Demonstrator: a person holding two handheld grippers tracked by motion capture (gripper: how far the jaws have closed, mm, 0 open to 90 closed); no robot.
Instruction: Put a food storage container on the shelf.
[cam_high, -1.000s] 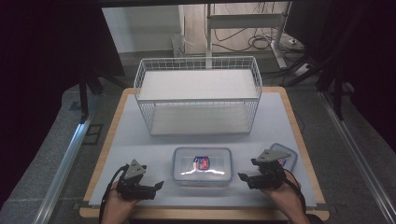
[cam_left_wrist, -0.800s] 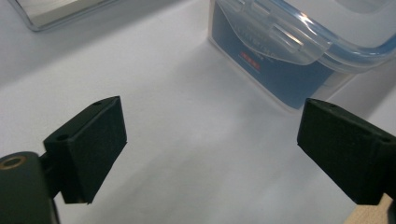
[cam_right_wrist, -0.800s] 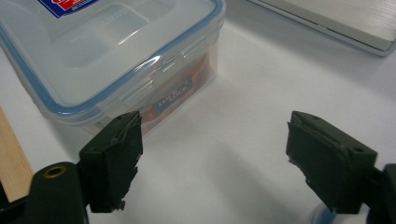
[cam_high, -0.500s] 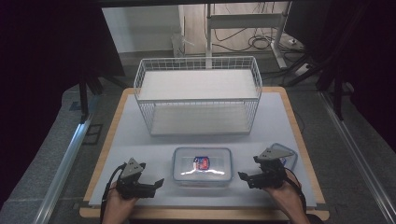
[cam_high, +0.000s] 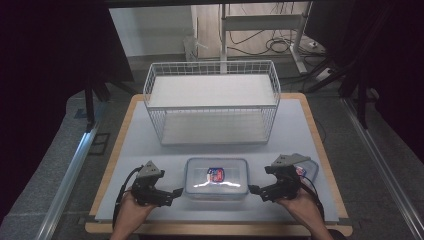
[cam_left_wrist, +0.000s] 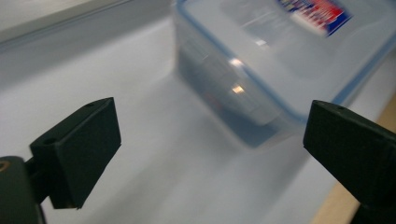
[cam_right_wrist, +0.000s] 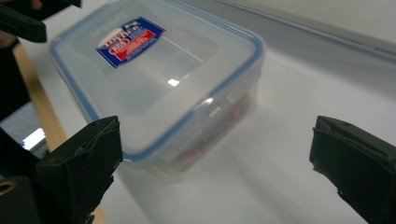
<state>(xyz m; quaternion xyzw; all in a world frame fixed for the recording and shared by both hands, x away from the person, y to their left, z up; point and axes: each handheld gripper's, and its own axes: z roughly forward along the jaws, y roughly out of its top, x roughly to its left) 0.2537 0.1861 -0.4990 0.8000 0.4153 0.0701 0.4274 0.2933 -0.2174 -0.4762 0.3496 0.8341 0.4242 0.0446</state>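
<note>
Here the left tongs (cam_high: 176, 192) stand wide, their jaws having just been opening, with nothing but bare tabletop between them; in the left gripper view the jaws frame the near end of the clear container (cam_left_wrist: 285, 60), which is blurred and cut off at the top and right edges. The right tongs (cam_high: 251, 189) are also wide, jaws just opened further, and nothing is gripped; in the right gripper view the container (cam_right_wrist: 159, 88) lies ahead, with one corner reaching in front of the left-hand jaw, so whether that pad touches it is hard to tell. From the high view, the container (cam_high: 216, 178), lidded with a blue rim and a red-and-blue label, sits near the front edge of the tabletop (cam_high: 135, 145), about midway along it, between the two tongs. A second lidded box (cam_high: 309, 167) near the front right corner is mostly hidden behind the right tongs. A white wire basket (cam_high: 212, 102) stands toward the far edge.
</note>
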